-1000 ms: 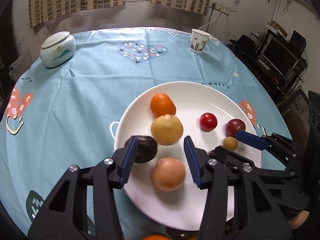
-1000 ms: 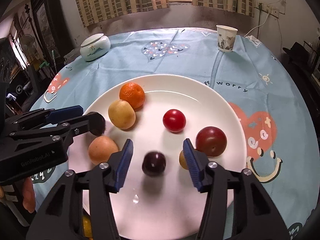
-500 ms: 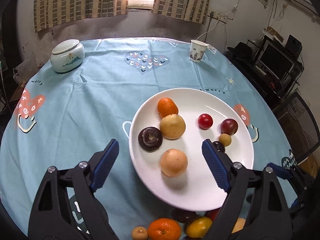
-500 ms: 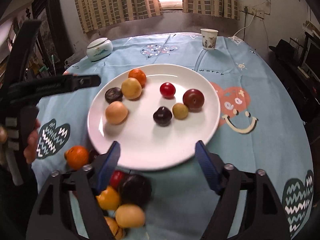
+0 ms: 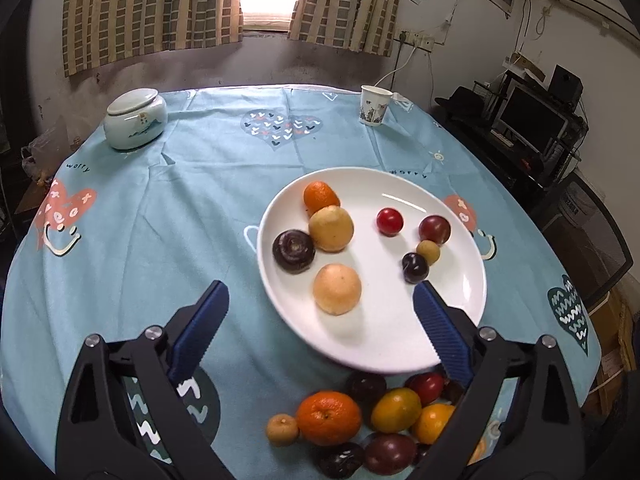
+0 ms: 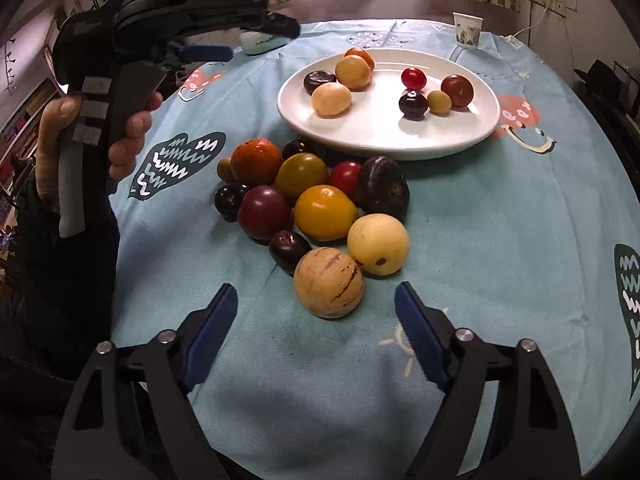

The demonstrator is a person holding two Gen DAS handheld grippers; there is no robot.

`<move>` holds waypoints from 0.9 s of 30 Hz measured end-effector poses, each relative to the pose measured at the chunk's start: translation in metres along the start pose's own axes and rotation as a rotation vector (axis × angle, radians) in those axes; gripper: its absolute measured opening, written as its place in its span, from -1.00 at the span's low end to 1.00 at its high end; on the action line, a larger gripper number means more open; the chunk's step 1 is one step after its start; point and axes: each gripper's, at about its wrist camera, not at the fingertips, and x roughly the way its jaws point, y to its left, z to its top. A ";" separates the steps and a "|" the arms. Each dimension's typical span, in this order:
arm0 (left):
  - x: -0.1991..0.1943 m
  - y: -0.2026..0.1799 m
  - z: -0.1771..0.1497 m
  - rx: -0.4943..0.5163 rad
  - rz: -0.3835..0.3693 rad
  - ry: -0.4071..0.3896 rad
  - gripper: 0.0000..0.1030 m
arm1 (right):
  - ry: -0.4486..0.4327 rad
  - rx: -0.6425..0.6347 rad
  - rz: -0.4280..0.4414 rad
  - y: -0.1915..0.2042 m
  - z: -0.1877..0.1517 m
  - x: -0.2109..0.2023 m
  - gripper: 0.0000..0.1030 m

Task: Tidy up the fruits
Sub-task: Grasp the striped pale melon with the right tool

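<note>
A white plate (image 5: 452,320) (image 6: 384,136) holds several fruits: an orange (image 5: 320,198), a yellow fruit (image 5: 331,228), a dark plum (image 5: 293,250), a peach-coloured fruit (image 5: 337,289), a red tomato (image 5: 389,221) and small plums. A pile of loose fruit (image 6: 312,204) (image 5: 360,428) lies on the cloth in front of the plate, with a striped melon (image 6: 328,282) nearest. My left gripper (image 5: 320,312) is open and empty above the plate's near edge. My right gripper (image 6: 316,312) is open and empty, just short of the striped melon.
A round table carries a blue patterned cloth (image 5: 160,220). A white lidded jar (image 5: 135,118) stands at the far left and a paper cup (image 5: 374,105) at the far right. The hand-held left gripper body (image 6: 132,40) shows at the left of the right wrist view.
Both grippers have pulled back and up from the plate and opened wider. The dark plums stay on the plate. The loose fruit pile has come into view.
</note>
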 end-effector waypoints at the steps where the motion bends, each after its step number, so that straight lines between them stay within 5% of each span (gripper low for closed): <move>1: 0.000 0.007 -0.010 -0.011 0.000 0.013 0.85 | 0.006 0.006 -0.004 -0.001 0.000 0.003 0.47; 5: -0.006 0.038 -0.055 -0.110 0.008 0.075 0.85 | 0.031 0.026 0.007 -0.004 0.001 0.018 0.19; 6: -0.011 0.043 -0.065 -0.124 0.015 0.072 0.85 | 0.032 0.027 0.006 -0.004 0.001 0.020 -0.11; 7: -0.015 0.045 -0.073 -0.128 0.024 0.076 0.85 | 0.033 0.021 0.001 -0.004 0.002 0.023 -0.20; 14: -0.027 0.026 -0.101 -0.036 0.052 0.105 0.85 | 0.008 0.043 -0.031 -0.010 -0.001 0.017 -0.22; 20: -0.010 0.011 -0.093 -0.025 0.030 0.142 0.85 | -0.029 0.085 -0.085 -0.028 -0.008 -0.001 -0.22; 27: 0.015 -0.003 -0.078 0.018 0.019 0.169 0.72 | -0.044 0.119 -0.049 -0.039 -0.013 -0.009 -0.22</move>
